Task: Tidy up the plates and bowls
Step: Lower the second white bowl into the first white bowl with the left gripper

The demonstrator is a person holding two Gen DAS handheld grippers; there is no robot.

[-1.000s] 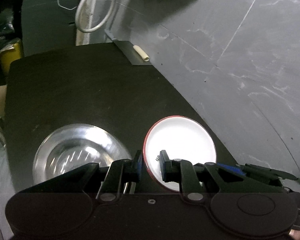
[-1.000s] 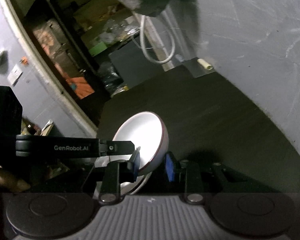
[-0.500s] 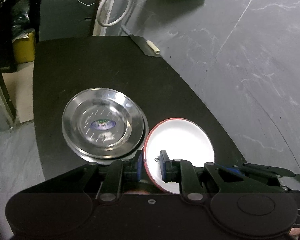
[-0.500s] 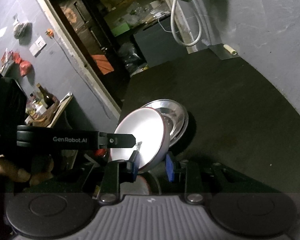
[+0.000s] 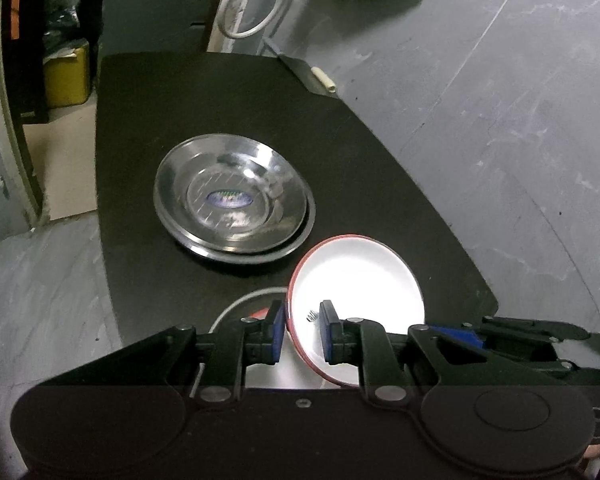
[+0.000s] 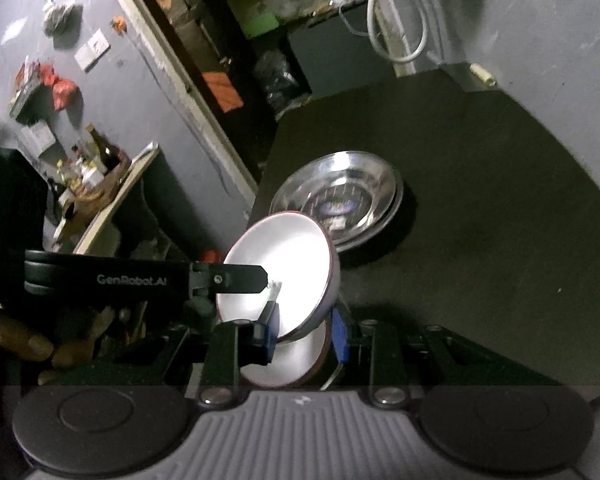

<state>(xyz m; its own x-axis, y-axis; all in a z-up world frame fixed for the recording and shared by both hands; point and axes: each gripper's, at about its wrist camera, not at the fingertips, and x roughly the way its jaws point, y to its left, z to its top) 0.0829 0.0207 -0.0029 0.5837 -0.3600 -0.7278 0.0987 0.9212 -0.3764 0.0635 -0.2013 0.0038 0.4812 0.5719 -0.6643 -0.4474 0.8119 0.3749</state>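
A white bowl with a red rim [image 5: 356, 280] is held tilted above the dark table. My left gripper [image 5: 300, 334] is shut on its near rim. My right gripper [image 6: 306, 334] is shut on the same bowl [image 6: 280, 280] at its lower edge; the left gripper's finger [image 6: 228, 278] reaches onto it from the left. Two stacked steel plates [image 5: 232, 200] lie on the table beyond the bowl, also in the right wrist view [image 6: 340, 200]. Another white dish [image 6: 288, 364] lies under the bowl, partly hidden.
The dark table [image 5: 204, 100] ends at a grey stone wall [image 5: 500, 100] on the right. A small cream tube [image 5: 323, 78] lies at the far edge. A white hose loop [image 5: 252, 4] hangs behind. Floor and a cluttered doorway [image 6: 204, 40] are to the left.
Both grippers with the bowl have drawn back and risen; the steel plates now appear farther away and fully in view. The grips have not changed.
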